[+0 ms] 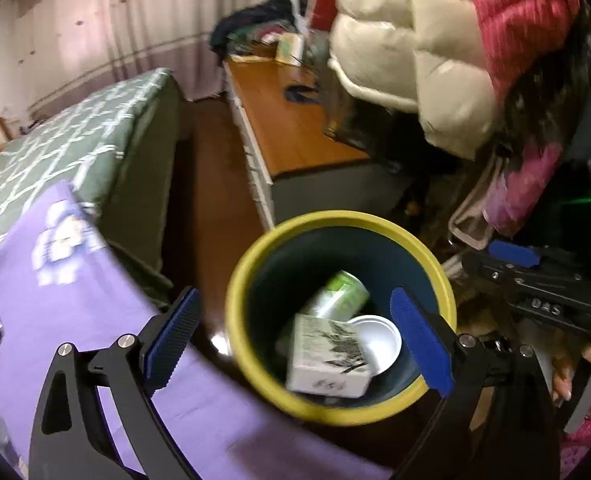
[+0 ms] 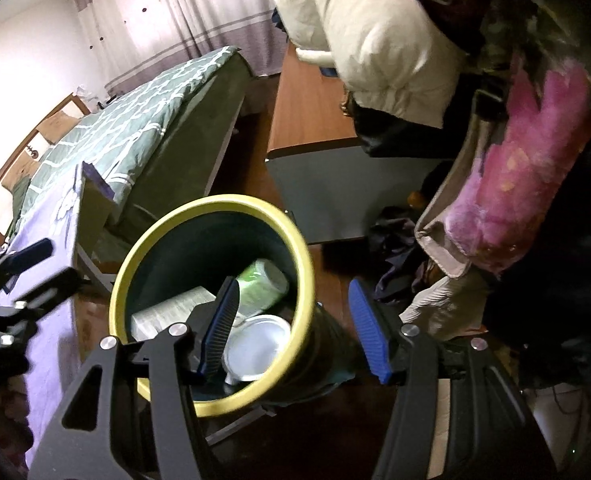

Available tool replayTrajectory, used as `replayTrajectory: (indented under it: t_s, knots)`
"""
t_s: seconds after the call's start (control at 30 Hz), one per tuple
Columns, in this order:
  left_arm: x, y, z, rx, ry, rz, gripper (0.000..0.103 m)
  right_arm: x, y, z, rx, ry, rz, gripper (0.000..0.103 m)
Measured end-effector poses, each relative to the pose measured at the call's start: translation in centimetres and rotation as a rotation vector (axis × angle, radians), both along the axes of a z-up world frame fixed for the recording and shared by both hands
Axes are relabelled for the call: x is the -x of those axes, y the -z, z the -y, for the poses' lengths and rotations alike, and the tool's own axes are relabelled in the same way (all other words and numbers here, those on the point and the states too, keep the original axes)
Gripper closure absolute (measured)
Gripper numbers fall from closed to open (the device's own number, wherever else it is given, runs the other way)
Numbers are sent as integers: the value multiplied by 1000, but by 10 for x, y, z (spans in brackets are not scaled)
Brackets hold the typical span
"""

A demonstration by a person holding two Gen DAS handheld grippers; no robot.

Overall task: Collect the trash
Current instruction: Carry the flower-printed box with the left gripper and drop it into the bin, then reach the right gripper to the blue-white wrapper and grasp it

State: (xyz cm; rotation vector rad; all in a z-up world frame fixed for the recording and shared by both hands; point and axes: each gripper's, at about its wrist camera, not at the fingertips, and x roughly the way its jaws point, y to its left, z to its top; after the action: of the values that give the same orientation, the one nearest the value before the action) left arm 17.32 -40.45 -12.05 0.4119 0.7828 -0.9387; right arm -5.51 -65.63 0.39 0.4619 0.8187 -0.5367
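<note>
A dark bin with a yellow rim (image 1: 255, 248) stands on the floor beside a purple-covered table; it also shows in the right wrist view (image 2: 291, 232). Inside lie a green and white can (image 1: 341, 292), a white printed box (image 1: 327, 358) and a white plastic lid (image 1: 379, 340). The can (image 2: 261, 284), box (image 2: 171, 308) and lid (image 2: 255, 346) show in the right wrist view too. My left gripper (image 1: 297, 338) is open and empty above the bin. My right gripper (image 2: 295, 326) is open and empty over the bin's near rim; it shows at the right in the left wrist view (image 1: 535, 276).
A purple flowered cloth (image 1: 75, 300) covers the table at the left. A bed with a green quilt (image 1: 75, 132) stands behind it. A wooden desk (image 1: 291, 120) with clutter stands at the back. Jackets (image 1: 415, 52) hang at the right. Clothes lie on the dark floor (image 2: 395, 248).
</note>
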Motion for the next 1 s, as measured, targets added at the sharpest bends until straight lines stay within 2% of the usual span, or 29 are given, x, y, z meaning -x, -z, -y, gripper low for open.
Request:
replayTrajectory:
  t_s: [0.17,0.27,0.43,0.57,0.83,1.0]
  knots:
    - [-11,-23,-70,64,-131,32,8,-22,-3,-26,-3,-74,5,48]
    - [-20,-32,-129,90,-249,66,8,-42,-6,-48,1,-137,4,48]
    - [-35,-39,-215,90,-441,134,6,-86,-14,-101,2,-270,12,48]
    - [-60,-36,-283,83,-595,136,5,-123,-23,-151,11,-389,21,48]
    - [-112,-30,-367,94,-772,176,5,-208,-45,-259,25,-616,47,48]
    - [-147,-15,-404,96,-868,171,5,-253,-46,-321,69,-727,32,48]
